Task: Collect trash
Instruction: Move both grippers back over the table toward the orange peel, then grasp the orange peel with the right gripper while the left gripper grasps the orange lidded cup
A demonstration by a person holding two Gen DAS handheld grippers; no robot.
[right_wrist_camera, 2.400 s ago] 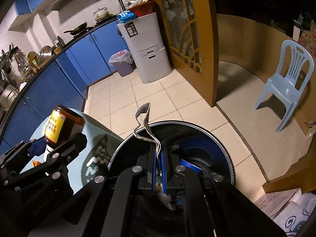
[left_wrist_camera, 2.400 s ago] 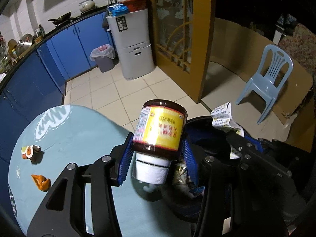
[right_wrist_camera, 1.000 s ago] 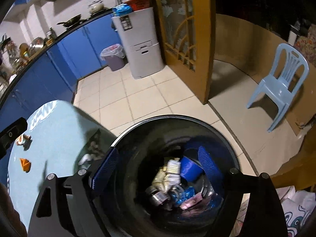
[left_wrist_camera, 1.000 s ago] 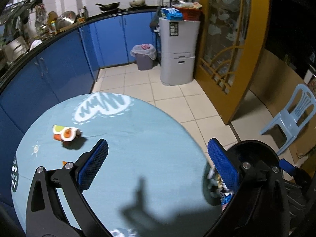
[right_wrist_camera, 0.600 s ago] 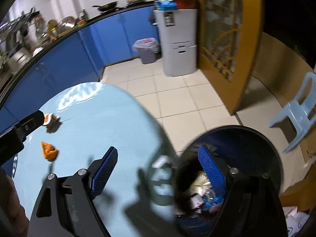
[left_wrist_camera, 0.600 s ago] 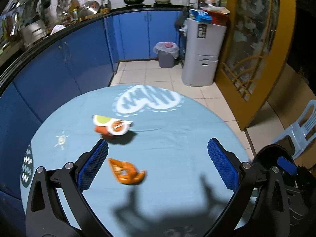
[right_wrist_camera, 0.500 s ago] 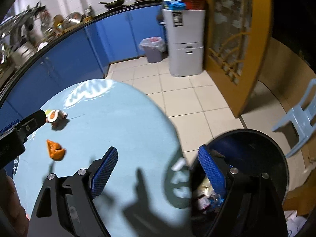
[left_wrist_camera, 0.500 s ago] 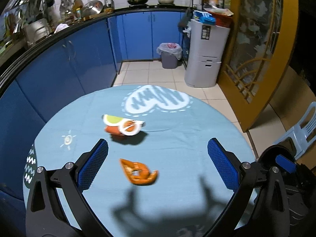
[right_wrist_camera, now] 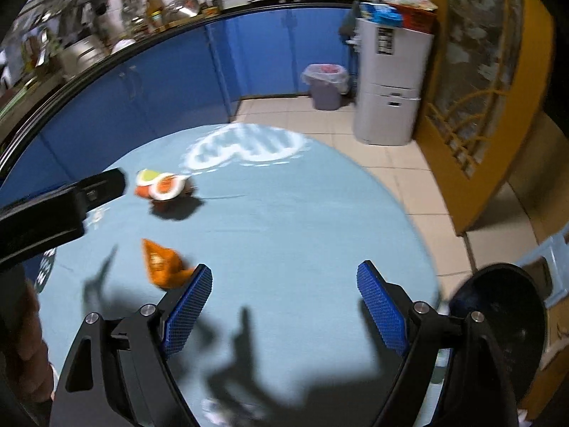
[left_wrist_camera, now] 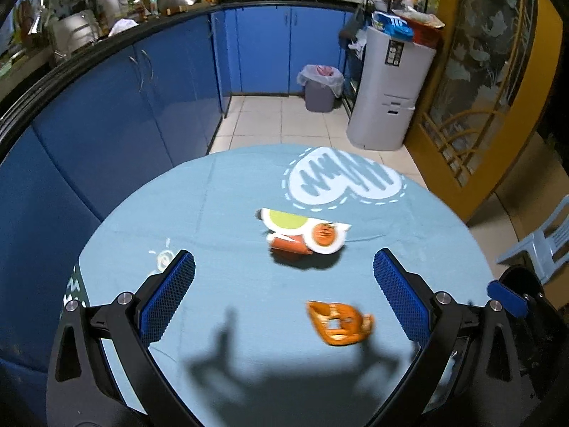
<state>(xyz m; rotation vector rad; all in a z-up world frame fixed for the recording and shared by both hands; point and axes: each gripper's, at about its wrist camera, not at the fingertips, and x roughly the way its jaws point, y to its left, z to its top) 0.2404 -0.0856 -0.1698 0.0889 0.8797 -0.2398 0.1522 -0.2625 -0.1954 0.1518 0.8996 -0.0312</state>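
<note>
Round table under smooth light-blue cloth [left_wrist_camera: 227, 213] with white heart print. Crumpled orange wrapper [left_wrist_camera: 339, 323] near centre; beyond it, white-and-orange round-lidded packet [left_wrist_camera: 306, 235]. Left gripper [left_wrist_camera: 284, 295] and right gripper [right_wrist_camera: 284, 302]: ribbed blue pads spread wide, empty. Black bin [right_wrist_camera: 498, 320] beside table; blue cabinets, tiled floor.

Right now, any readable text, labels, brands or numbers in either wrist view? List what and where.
None can be read.
Black label on the grey cabinet: print too small.
Cup lid on the table: orange graphic, no legible words.
Orange wrapper: blurred, nothing legible.
Blue packet on top of the cabinet: markings too small.
</note>
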